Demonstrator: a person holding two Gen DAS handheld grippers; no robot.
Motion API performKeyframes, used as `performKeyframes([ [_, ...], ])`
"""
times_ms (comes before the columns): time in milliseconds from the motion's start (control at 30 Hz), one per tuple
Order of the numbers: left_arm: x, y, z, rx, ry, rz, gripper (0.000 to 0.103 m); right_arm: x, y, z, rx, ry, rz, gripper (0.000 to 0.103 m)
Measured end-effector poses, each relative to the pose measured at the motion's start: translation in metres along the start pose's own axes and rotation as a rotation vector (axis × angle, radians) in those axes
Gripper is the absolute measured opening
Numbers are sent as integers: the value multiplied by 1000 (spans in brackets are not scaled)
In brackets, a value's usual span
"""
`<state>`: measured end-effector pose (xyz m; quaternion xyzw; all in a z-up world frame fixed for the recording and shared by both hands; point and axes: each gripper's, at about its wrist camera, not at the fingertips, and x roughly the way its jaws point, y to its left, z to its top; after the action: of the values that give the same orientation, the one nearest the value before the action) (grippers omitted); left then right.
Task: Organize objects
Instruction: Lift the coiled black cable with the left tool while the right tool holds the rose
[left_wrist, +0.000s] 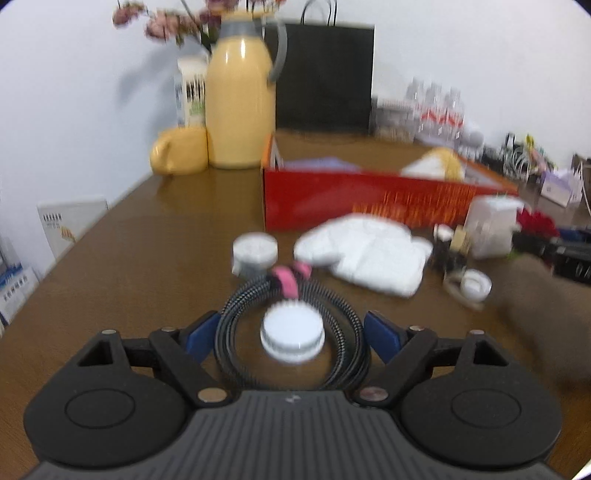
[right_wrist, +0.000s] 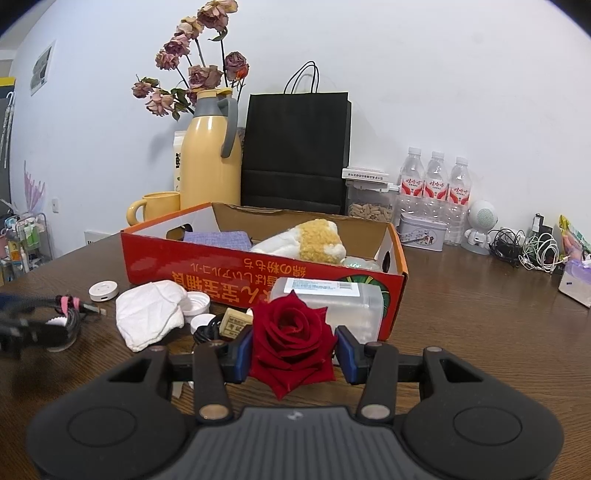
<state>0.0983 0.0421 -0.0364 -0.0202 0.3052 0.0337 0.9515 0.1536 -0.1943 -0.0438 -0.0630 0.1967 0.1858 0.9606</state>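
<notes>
My left gripper (left_wrist: 291, 336) stands wide, its blue pads (left_wrist: 201, 338) pressed against both sides of a coiled black braided cable (left_wrist: 343, 314) bound with a pink tie (left_wrist: 288, 280). Through the coil's middle shows a white round lid (left_wrist: 291, 332) below it. In the right wrist view the same cable (right_wrist: 70, 314) hangs at the far left. My right gripper (right_wrist: 295, 354) is shut on a red rose head (right_wrist: 291, 332), low over the table in front of the red cardboard box (right_wrist: 221, 273). That box holds a plush toy (right_wrist: 314, 240) and a purple cloth (right_wrist: 218, 236).
On the brown table (right_wrist: 480, 314) lie a white cloth (right_wrist: 151, 314), a white round puck (right_wrist: 103, 291), small lids and a clear plastic container (right_wrist: 343, 295). Behind the box stand a yellow thermos (right_wrist: 210, 166), a mug (right_wrist: 155, 206), a black paper bag (right_wrist: 295, 147) and water bottles (right_wrist: 432, 184).
</notes>
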Motion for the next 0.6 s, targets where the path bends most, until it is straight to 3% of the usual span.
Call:
performKeyframes([
  [67,5,1,0,7,26,-3,91,0,0,0,0,0,0,45],
  [133,9,1,3,16,44,3,103,0,0,0,1,0,-1,45],
  [400,21,2,13,33,144,-2,102,0,0,0,1,0,0,45],
  [467,17,1,14,47,132,-10,90,0,0,0,2,0,0,45],
  [600,7,0,12,40,92,-29,88,0,0,0,3,-1,2,45],
])
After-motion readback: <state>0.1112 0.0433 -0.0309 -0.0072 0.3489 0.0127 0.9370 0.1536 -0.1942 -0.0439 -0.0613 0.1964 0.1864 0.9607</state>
